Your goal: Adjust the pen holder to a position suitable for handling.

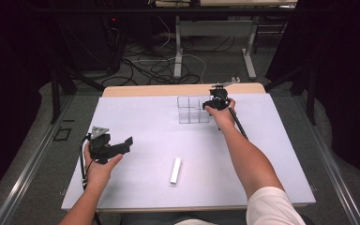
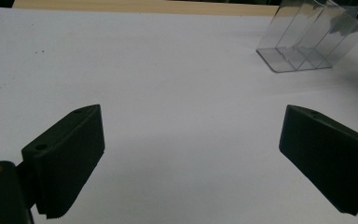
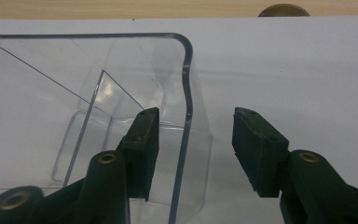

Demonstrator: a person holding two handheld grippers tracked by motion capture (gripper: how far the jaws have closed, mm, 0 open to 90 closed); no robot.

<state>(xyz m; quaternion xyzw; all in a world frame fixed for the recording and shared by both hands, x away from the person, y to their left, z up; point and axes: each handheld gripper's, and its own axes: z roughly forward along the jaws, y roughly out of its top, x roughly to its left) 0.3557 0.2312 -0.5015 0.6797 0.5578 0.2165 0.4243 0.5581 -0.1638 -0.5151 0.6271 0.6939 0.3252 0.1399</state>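
Observation:
A clear plastic box (image 1: 193, 110) with inner dividers stands at the back of the white table top (image 1: 136, 117). My right gripper (image 1: 209, 105) is at its right end. In the right gripper view the jaws (image 3: 196, 116) straddle the box's right wall (image 3: 185, 93), one pad inside and one outside, with a gap on each side, so the gripper is open. My left gripper (image 1: 124, 146) hovers over the left of the table, its jaws (image 2: 192, 111) wide open with nothing between them. The box (image 2: 307, 42) lies far ahead of it, at the upper right of the left gripper view.
A white rectangular block (image 1: 175, 170) lies flat near the table's front middle. A wooden strip (image 1: 183, 89) runs along the far edge. Table legs and cables (image 1: 159, 65) sit on the floor beyond. A round brass-coloured object (image 3: 283, 9) shows at the back edge.

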